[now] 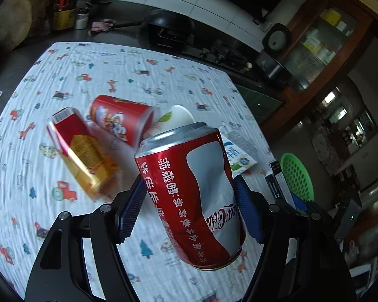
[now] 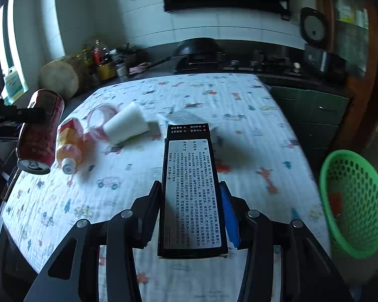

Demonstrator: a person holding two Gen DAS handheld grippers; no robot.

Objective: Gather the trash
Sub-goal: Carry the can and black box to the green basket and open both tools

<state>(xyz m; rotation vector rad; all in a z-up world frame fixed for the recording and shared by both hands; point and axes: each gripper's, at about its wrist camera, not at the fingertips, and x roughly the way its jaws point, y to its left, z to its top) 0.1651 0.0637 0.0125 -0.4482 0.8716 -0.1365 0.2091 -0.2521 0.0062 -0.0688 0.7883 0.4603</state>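
Note:
My left gripper (image 1: 189,209) is shut on a dented red cola can (image 1: 196,196), held above the table; the same can (image 2: 40,130) shows at the left of the right wrist view. My right gripper (image 2: 191,214) is shut on a long black box (image 2: 190,188) with a white printed label, lifted over the cloth. A green perforated basket (image 2: 352,203) stands past the table's right edge, also visible as the basket (image 1: 298,178) in the left wrist view. On the cloth lie an orange drink bottle (image 1: 80,153), a red paper cup (image 1: 121,118), a white cup (image 1: 176,118) and a small carton (image 1: 239,156).
The table wears a white cloth (image 2: 239,115) printed with small cars and trees. Behind it runs a dark counter with a wok (image 2: 199,50), bottles (image 2: 100,60) and a round wooden block (image 2: 60,75). A wooden cabinet (image 1: 322,37) stands at the right.

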